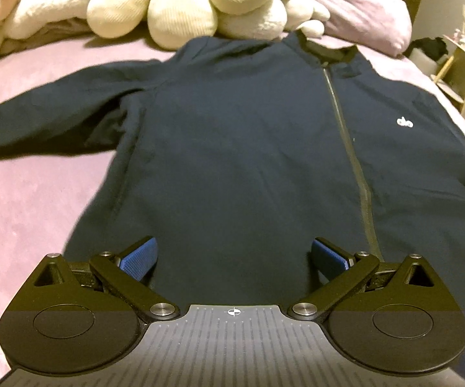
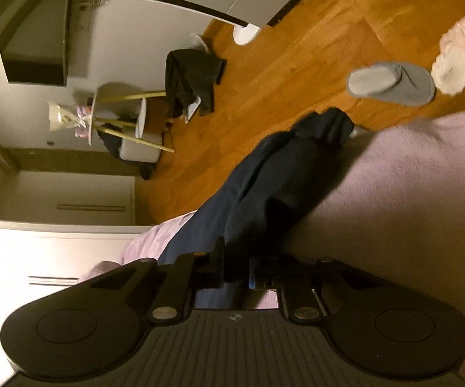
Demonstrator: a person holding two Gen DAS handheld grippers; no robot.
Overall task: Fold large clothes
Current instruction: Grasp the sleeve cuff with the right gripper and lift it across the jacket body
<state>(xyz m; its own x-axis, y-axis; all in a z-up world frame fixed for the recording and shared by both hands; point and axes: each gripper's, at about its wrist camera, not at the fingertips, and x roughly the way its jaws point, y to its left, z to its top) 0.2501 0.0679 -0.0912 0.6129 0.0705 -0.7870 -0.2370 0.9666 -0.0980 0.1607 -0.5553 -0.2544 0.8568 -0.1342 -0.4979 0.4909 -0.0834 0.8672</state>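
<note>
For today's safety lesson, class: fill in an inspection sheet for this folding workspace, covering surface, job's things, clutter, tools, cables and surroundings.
Surface: bed with a lilac cover, soft and smooth.
Job's things: navy jacket lies front up, zip closed, one sleeve spread sideways; the other sleeve trails to the bed edge.
Clutter: plush toys and a pillow at the head of the bed, touching the collar.
Tools: left tool open above the hem; right tool shut on the sleeve.
Cables: nothing seen.
Surroundings: wood floor, grey slipper, pink slipper, dark clothes by a small side table.
</note>
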